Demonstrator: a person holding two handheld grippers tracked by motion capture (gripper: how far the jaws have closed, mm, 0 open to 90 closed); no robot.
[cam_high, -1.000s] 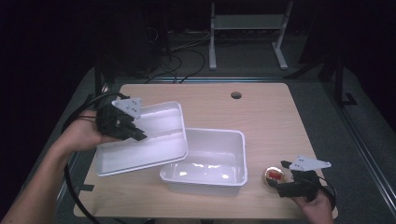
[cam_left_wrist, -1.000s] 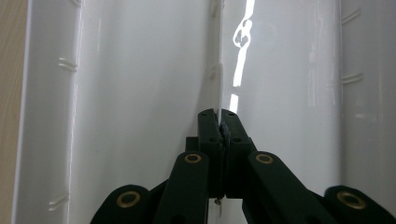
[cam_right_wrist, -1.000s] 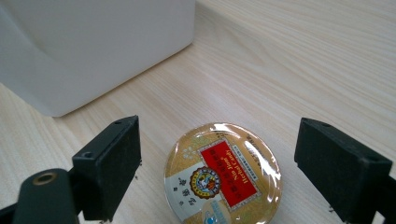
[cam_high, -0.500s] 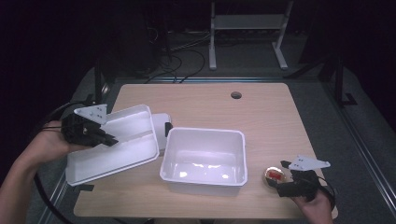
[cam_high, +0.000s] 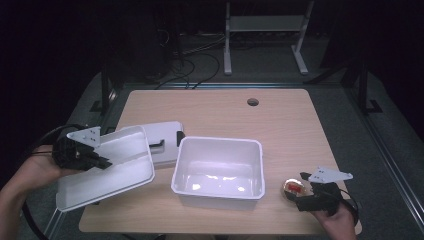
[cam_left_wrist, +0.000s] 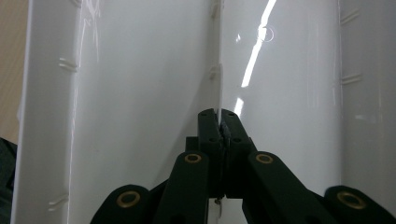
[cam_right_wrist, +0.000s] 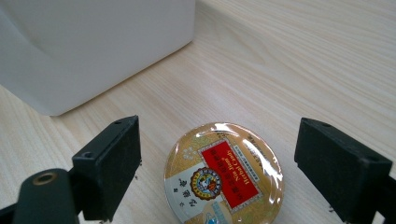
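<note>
My left gripper (cam_high: 104, 162) is shut on the edge of a white plastic lid (cam_high: 122, 167) and holds it tilted over the table's left front corner. In the left gripper view the closed jaws pinch a thin ridge of the lid (cam_left_wrist: 140, 93). An open white bin (cam_high: 217, 172) stands at the middle front. A small round gold tin with a red label (cam_high: 291, 187) lies to the right of the bin. My right gripper (cam_high: 301, 191) stands open around the tin (cam_right_wrist: 224, 179), one jaw on each side, not touching it; the bin's corner (cam_right_wrist: 93, 46) is just beyond.
A flat white and grey box (cam_high: 162, 142) lies on the wooden table (cam_high: 280, 125) between the lid and the bin. A round cable hole (cam_high: 253, 102) is near the far edge. Dark floor, cables and a metal stand lie behind the table.
My left gripper has carried the lid left and toward the front, off the bin, uncovering the flat box. The right gripper and tin have stayed put.
</note>
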